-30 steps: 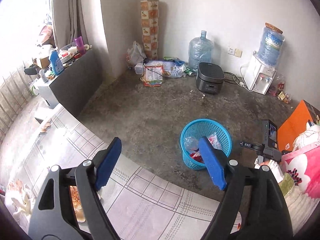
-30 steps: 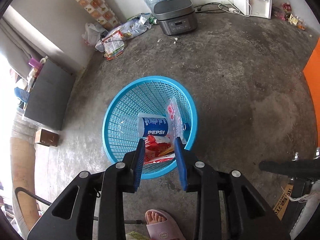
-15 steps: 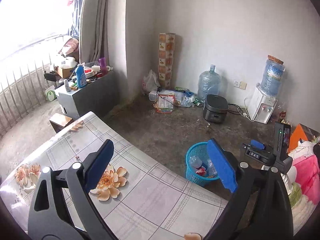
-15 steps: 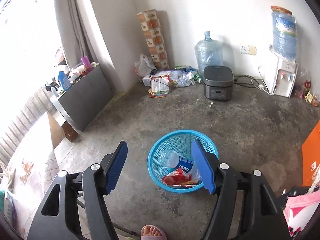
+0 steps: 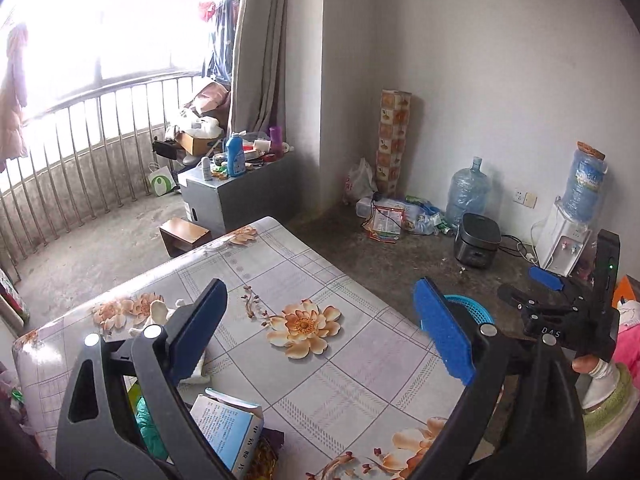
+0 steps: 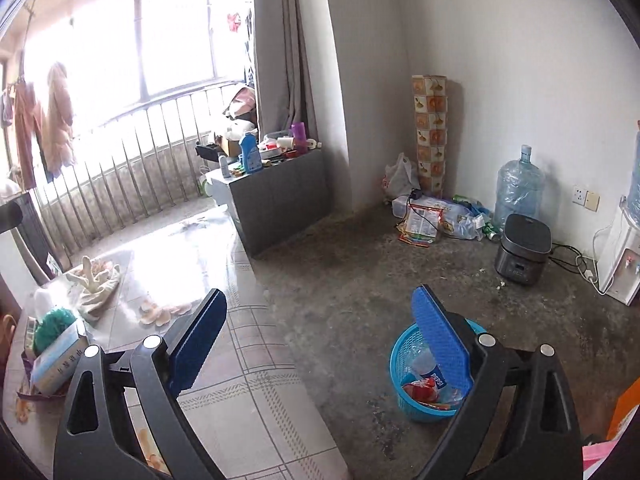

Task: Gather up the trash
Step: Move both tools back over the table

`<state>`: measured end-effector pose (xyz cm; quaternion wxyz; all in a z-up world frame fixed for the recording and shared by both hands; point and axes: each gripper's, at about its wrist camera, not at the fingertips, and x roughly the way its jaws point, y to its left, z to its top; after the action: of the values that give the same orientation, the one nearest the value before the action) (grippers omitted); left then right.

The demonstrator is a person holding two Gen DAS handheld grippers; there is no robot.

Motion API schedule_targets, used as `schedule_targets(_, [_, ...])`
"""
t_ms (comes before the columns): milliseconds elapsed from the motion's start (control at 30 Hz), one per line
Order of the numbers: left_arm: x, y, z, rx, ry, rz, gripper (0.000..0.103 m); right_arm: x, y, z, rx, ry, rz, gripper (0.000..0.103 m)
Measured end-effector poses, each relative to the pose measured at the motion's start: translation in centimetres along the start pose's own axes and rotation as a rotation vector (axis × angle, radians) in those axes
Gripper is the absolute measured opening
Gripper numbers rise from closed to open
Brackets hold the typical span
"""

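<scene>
A blue mesh basket (image 6: pixel 404 360) stands on the concrete floor, holding a Pepsi bottle (image 6: pixel 431 372) and a red wrapper (image 6: pixel 418 389). My right gripper (image 6: pixel 319 293) hangs high above the floor, left of the basket; its jaws are opening, nothing between them. My left gripper (image 5: pixel 320 286) is open and empty over the floral-cloth table (image 5: pixel 360 364). Near its left finger lie a blue-and-white box (image 5: pixel 228 426), a green bundle (image 5: pixel 146 424) and a white cloth (image 5: pixel 160 312). The basket (image 5: pixel 471 307) peeks out behind the right finger. One blue pad (image 5: pixel 546 277) of the right gripper shows at the right.
A grey cabinet (image 6: pixel 280 196) with bottles stands by the balcony railing. Along the far wall are a rice cooker (image 6: pixel 524 250), water jugs (image 6: pixel 518 192), a water dispenser (image 5: pixel 564 240) and scattered bags and packets (image 6: pixel 424 220). A small wooden stool (image 5: pixel 184 236) sits beside the table.
Both grippers have risen and swung left, away from the basket toward the table. The right jaws went from nearly shut above the basket to wide apart. The left stayed open.
</scene>
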<state>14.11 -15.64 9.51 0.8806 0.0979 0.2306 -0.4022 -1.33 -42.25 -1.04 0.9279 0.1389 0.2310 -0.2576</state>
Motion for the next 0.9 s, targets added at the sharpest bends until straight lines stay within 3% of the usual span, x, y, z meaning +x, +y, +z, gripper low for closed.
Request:
schedule_targets(167, [-3.0,3.9,-0.8,-0.068,-0.021,0.089,0.09,-0.3,3.2,0.0,-0.025,0.055,0.108,0.091])
schedule_targets(567, [-10.5,17.1,-5.7,-0.315,-0.015,0.43,0.09,0.2,9.0,-0.9,0.0,0.198,0.4,0.091])
schedule_targets(700, [-11.9,21.2,-8.1,-0.427,-0.002,0.471,0.09,0.3,11.7,-1.6,-0.017,0.247,0.476,0.088])
schedule_targets(800, [-12.0,23.6,-9.5,-0.491,0.012,0.462,0.09,1.2,13.3,-1.7,-0.025,0.291,0.511,0.086])
schedule_targets(900, [-11.6,24.8,-10.9,-0.525,0.03,0.435,0.08,2.4,14.9,-1.5,-0.029,0.332,0.549,0.084])
